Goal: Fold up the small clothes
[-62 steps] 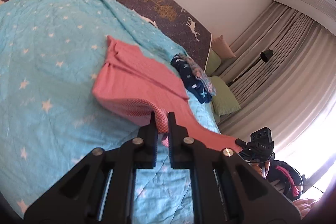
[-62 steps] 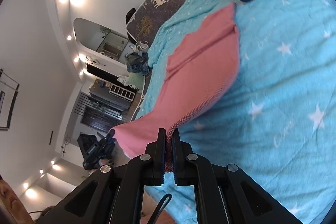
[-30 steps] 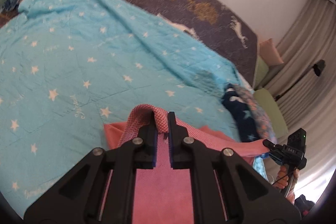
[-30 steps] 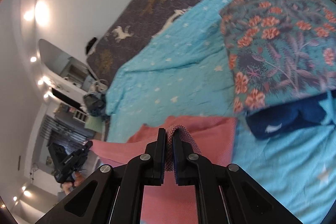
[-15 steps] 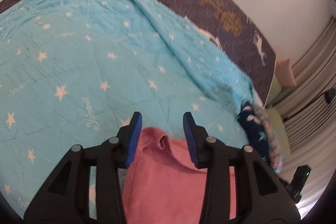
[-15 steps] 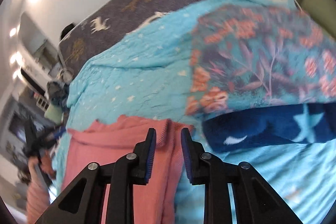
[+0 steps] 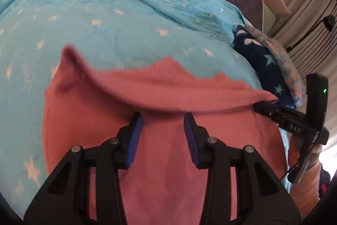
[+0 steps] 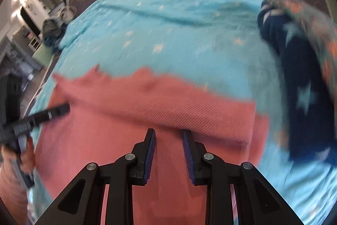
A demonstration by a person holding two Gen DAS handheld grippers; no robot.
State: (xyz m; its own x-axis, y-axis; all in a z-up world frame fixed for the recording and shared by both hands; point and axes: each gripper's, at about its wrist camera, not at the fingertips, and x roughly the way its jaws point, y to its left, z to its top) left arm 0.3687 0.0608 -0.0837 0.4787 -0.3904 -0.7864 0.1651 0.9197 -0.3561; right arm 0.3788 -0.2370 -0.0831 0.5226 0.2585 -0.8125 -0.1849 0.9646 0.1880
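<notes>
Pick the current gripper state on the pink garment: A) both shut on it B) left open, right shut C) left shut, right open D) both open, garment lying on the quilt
D: the left gripper and right gripper both stand with jaws apart and nothing between them, and the pink garment lies folded over on the blue star quilt.
</notes>
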